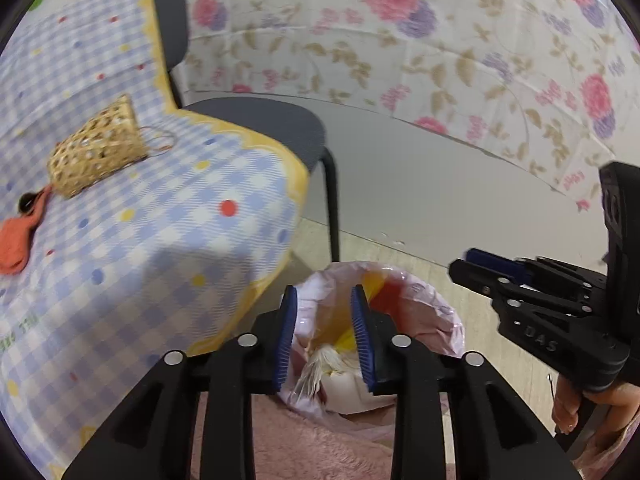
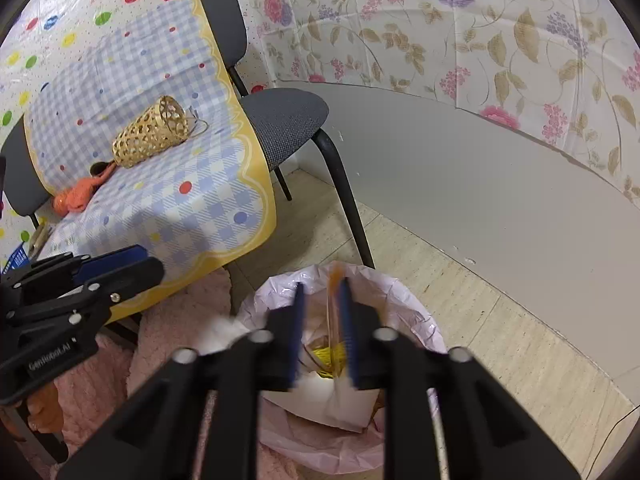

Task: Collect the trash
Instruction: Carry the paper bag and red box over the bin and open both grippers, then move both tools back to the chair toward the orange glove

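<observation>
Left wrist view looks down past my left gripper (image 1: 324, 336) into the trash bin (image 1: 448, 316); its blue pads stand apart with nothing pressed between them. On the right of that view my right gripper (image 1: 474, 266) carries raised letters that read "DAS", and my hand (image 1: 576, 404) wraps its handle low at the edge; in the right wrist view the side of my left gripper (image 2: 140, 262) bears white lettering that looks like "GenRobot.AI". Green print on the checked cloth (image 1: 160, 240) near the left edge is too blurred to read.

The bin sits on the floor just near of the grey chair (image 2: 288, 120), its mouth facing up, lined with a pale pink bag (image 2: 400, 292) whose rim is crumpled over the edge; inside lie white paper, a clear crinkled wrapper (image 1: 316, 368) and yellow and red scraps (image 1: 380, 292). My right gripper (image 2: 322, 320) is also open over the bin; a thin orange-tipped strip (image 2: 334, 280) hangs upright between its pads, long axis roughly vertical, blurred, and I cannot tell whether it touches either pad.

Far left on the cloth a woven basket (image 2: 150, 136) lies on its side, open end toward the chair, with an orange knitted piece (image 2: 76, 196) beside its narrow end.
</observation>
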`<move>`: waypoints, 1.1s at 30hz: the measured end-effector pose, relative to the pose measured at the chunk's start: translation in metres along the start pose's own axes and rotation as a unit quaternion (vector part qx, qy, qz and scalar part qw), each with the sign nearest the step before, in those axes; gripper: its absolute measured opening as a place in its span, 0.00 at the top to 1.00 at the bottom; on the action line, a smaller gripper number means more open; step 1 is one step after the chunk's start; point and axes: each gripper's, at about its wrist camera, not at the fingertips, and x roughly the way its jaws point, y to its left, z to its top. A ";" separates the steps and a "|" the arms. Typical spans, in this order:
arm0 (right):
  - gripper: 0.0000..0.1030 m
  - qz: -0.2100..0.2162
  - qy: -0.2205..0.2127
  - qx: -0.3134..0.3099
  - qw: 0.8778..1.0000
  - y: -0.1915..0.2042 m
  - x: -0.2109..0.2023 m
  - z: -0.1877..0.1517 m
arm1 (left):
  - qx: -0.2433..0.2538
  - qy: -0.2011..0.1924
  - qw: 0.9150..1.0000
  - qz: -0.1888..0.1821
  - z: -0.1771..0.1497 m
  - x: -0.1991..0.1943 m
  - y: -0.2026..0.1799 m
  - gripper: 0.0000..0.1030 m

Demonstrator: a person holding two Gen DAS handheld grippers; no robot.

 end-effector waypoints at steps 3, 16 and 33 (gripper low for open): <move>0.75 0.002 -0.018 -0.007 1.000 0.003 -0.010 0.008 | -0.022 -0.012 1.000 0.014 -0.002 -0.011 0.015 0.64; 0.75 0.080 -0.034 -0.065 0.994 0.075 -0.013 0.039 | -0.089 -0.049 0.993 0.065 -0.018 -0.060 0.078 0.60; 0.57 0.147 -0.038 -0.161 0.975 0.197 0.039 0.105 | -0.210 -0.090 0.951 0.206 -0.024 -0.119 0.219 0.40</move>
